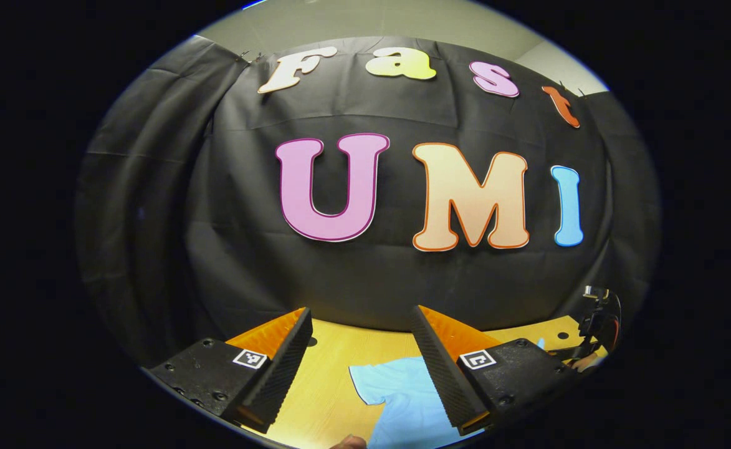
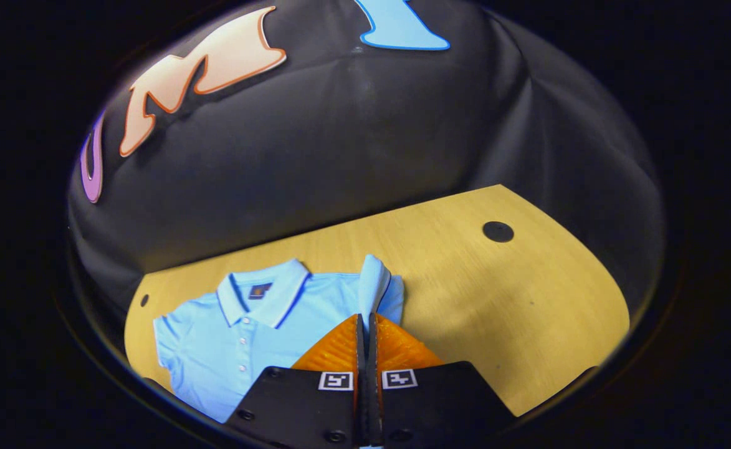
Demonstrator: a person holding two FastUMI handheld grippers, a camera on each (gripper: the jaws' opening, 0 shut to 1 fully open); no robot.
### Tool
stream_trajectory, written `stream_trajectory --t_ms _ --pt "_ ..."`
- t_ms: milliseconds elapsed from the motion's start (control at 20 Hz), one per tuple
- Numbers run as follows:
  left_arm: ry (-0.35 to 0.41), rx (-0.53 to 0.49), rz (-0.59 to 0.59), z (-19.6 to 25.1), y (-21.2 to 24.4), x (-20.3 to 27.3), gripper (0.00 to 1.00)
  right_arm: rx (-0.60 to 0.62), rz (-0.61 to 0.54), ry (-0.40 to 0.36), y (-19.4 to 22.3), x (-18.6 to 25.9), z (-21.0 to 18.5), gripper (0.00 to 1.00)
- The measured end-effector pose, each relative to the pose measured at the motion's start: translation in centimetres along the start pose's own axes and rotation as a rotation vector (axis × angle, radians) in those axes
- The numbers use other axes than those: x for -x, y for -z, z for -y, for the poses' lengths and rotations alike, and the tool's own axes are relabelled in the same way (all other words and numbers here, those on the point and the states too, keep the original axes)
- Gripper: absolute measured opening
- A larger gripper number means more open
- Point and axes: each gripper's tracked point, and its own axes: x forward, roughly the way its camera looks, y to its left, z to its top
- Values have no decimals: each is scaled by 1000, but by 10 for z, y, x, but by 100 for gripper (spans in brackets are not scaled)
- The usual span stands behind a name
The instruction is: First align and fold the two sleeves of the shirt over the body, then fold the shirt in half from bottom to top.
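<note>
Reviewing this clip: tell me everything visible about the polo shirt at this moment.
The polo shirt is light blue knit with a white-edged collar, a dark neck label and a buttoned placket. It lies face up and flat on the wooden table. The sleeve at the view's left is spread out; the opposite sleeve is lifted into an upright fold, pinched in the right tool. In the left gripper view, the open left tool hovers above it.

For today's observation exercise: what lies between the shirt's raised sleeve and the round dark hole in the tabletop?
In the right gripper view, only bare wooden tabletop lies between the sleeve and the hole.
</note>
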Motion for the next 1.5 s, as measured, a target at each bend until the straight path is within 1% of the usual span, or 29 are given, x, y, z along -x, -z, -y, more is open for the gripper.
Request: stream_trajectory --t_ms 50,100,200,300,450,500,550,600,650,750,800,850,900,950,1000,1100,1150,1200,1300,1350,1400,1500 --pt "1 2 -2 -1 1 -1 98 -6 3 -28 0 2 -14 3" --pt "0 4 -5 -2 3 -1 96 -8 5 -48 3 2 -25 2" --pt "4 7 -13 -4 5 -2 96 -7 -11 -85 14 1 -45 2" --pt "4 6 -22 -7 11 -2 96 -13 -45 -100 30 -5 -58 3" --pt "-2 22 -29 -17 17 -6 96 -4 -86 -99 52 -15 -66 3" --pt "-7 33 -33 -21 22 -9 96 2 -94 -94 57 -16 -67 3" --pt "-15 44 -40 -25 26 -11 96 0 -103 -104 57 -17 -70 2" --pt "-24 52 -50 -30 32 -14 96 7 -104 -112 61 -13 -72 6" --pt "-31 55 -55 -32 37 -17 96 16 -96 -131 58 -9 -76 12" --pt "-46 39 -53 -37 45 -25 96 66 -51 -150 45 2 -78 40" --pt "-53 25 -55 -38 52 -31 96 90 -31 -164 40 10 -81 58" --pt "-56 14 -64 -38 60 -36 96 118 -15 -158 36 15 -78 77" --pt "-53 13 -75 -36 68 -43 96 133 -3 -164 30 30 -77 85" --pt "-44 17 -87 -32 77 -48 96 139 18 -173 22 40 -79 98" --pt "-44 15 -99 -29 87 -54 96 137 40 -187 14 53 -82 96" --pt "-43 -4 -129 -22 108 -68 96 150 85 -206 -1 83 -79 97" --pt "-38 -9 -153 -19 119 -74 95 158 106 -217 -9 96 -78 94" --pt "-35 -3 -172 -15 131 -81 96 166 126 -220 -15 109 -75 98" --pt "-28 11 -214 -7 156 -96 96 166 140 -228 -20 132 -67 98" --pt "-29 3 -242 -4 168 -104 96 164 139 -230 -21 142 -63 94" --pt "-33 -8 -270 -2 182 -110 95 165 139 -227 -20 150 -55 98" --pt "-38 -26 -311 2 206 -122 95 178 136 -209 -18 165 -39 98"
